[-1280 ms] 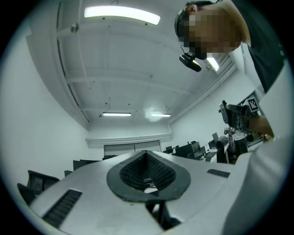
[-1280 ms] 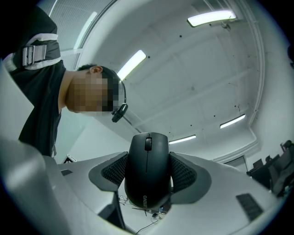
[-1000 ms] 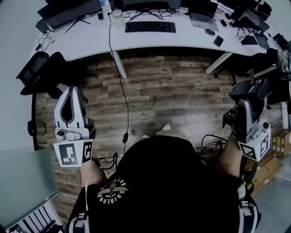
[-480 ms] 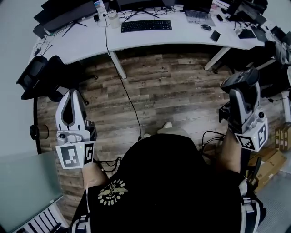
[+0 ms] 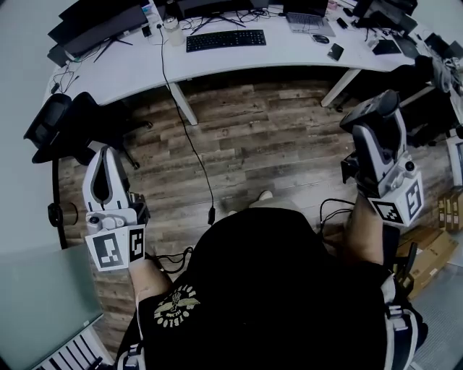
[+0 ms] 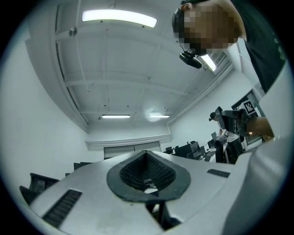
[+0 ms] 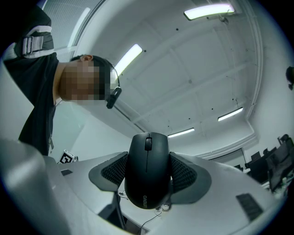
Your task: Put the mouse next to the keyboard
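Observation:
A black keyboard (image 5: 225,39) lies on the long white desk (image 5: 130,69) far ahead at the top of the head view. My right gripper (image 5: 373,114) is raised over the wood floor at the right, shut on a black mouse (image 7: 147,170) that sits upright between its ribbed pads (image 7: 114,170). In the head view the mouse (image 5: 367,110) shows as a dark shape at the jaw tips. My left gripper (image 5: 102,160) hangs at the left above the floor. Its jaws are shut with nothing between them (image 6: 148,173). Both grippers point up toward the ceiling.
A second mouse (image 5: 320,39), a phone (image 5: 335,52) and a laptop (image 5: 304,22) lie right of the keyboard. Monitors (image 5: 94,23) and a bottle (image 5: 171,32) stand to its left. A cable (image 5: 184,123) hangs from the desk. A black chair (image 5: 61,119) stands at the left.
The desk has slid up and to the left in the head view. My right gripper with the mouse has risen in the frame; the left one has shifted slightly left.

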Demonstrator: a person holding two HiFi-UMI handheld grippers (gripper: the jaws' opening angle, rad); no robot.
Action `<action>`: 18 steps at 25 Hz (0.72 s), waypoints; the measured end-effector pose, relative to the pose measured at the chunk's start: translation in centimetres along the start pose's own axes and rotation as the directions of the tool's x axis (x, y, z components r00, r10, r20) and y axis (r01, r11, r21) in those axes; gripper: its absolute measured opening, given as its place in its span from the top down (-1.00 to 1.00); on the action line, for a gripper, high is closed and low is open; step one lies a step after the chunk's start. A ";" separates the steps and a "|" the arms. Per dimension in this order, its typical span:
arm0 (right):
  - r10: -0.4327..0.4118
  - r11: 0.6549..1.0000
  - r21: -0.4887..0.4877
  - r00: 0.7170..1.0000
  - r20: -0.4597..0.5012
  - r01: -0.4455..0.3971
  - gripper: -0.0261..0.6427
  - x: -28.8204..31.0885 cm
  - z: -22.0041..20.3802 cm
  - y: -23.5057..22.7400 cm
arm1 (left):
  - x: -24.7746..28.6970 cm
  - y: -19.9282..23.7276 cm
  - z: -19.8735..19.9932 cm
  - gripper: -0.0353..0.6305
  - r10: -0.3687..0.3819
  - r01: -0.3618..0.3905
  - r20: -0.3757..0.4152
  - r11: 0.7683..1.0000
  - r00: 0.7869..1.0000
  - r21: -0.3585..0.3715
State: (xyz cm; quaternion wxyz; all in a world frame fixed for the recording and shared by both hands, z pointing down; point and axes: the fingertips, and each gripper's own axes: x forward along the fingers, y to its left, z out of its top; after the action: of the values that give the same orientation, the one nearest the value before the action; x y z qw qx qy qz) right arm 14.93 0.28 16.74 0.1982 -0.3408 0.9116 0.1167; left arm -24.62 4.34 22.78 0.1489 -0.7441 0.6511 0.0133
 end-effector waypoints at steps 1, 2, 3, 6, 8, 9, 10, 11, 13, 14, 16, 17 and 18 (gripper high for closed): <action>-0.001 1.000 0.001 1.000 -0.001 0.001 0.07 -0.1 -0.1 0.0 | -0.1 0.0 0.0 0.89 0.002 -0.002 0.000 1.000 1.000 0.001; -0.002 1.000 0.001 1.000 -0.003 0.002 0.07 -0.2 -0.2 0.0 | -0.2 0.0 -0.1 0.89 0.002 -0.002 0.000 1.000 1.000 0.002; -0.003 1.000 0.002 1.000 -0.004 0.003 0.07 -0.3 -0.3 0.0 | -0.3 -0.1 -0.1 0.89 0.002 -0.002 0.000 1.000 1.000 0.004; -0.009 1.000 0.002 1.000 -0.003 0.009 0.07 -0.6 -0.3 0.0 | -0.5 -0.2 0.0 0.89 0.002 -0.002 0.000 1.000 1.000 0.004; -0.010 1.000 0.001 1.000 -0.003 0.010 0.07 -0.7 -0.2 0.0 | -0.5 -0.2 0.0 0.89 0.001 -0.001 -0.001 1.000 1.000 0.003; -0.010 1.000 0.001 1.000 -0.004 0.010 0.07 -0.7 -0.3 0.1 | -0.6 -0.3 0.0 0.89 0.000 0.000 -0.002 1.000 1.000 0.003; -0.010 1.000 0.001 1.000 -0.007 0.010 0.07 -0.7 -0.3 0.2 | -0.7 -0.3 -0.1 0.89 -0.002 0.002 -0.003 1.000 1.000 0.004; -0.009 1.000 0.003 1.000 -0.011 0.009 0.07 -0.7 -0.4 0.3 | -0.7 -0.3 -0.1 0.89 -0.003 0.003 -0.004 1.000 1.000 0.004; -0.014 1.000 0.006 1.000 -0.013 0.014 0.07 -0.9 -0.5 0.4 | -0.9 -0.3 -0.2 0.89 -0.006 0.006 -0.008 1.000 1.000 0.005; -0.017 1.000 0.006 1.000 -0.013 0.017 0.07 -1.0 -0.5 0.4 | -0.9 -0.3 -0.2 0.89 -0.007 0.007 -0.009 1.000 1.000 0.005; -0.018 1.000 0.006 1.000 -0.014 0.018 0.07 -1.1 -0.5 0.4 | -0.9 -0.4 -0.2 0.89 -0.009 0.009 -0.011 1.000 1.000 0.005; -0.017 1.000 0.006 1.000 -0.015 0.017 0.07 -1.1 -0.6 0.4 | -0.9 -0.5 -0.3 0.89 -0.010 0.010 -0.012 1.000 1.000 0.006; -0.019 1.000 0.006 1.000 -0.015 0.019 0.07 -1.3 -0.6 0.5 | -1.0 -0.6 -0.4 0.89 -0.011 0.011 -0.014 1.000 1.000 0.006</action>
State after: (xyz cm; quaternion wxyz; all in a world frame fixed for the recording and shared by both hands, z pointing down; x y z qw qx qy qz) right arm 15.31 1.16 17.91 0.1935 -0.3497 0.9101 0.1095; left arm -24.29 5.23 23.48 0.1465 -0.7474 0.6479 0.0054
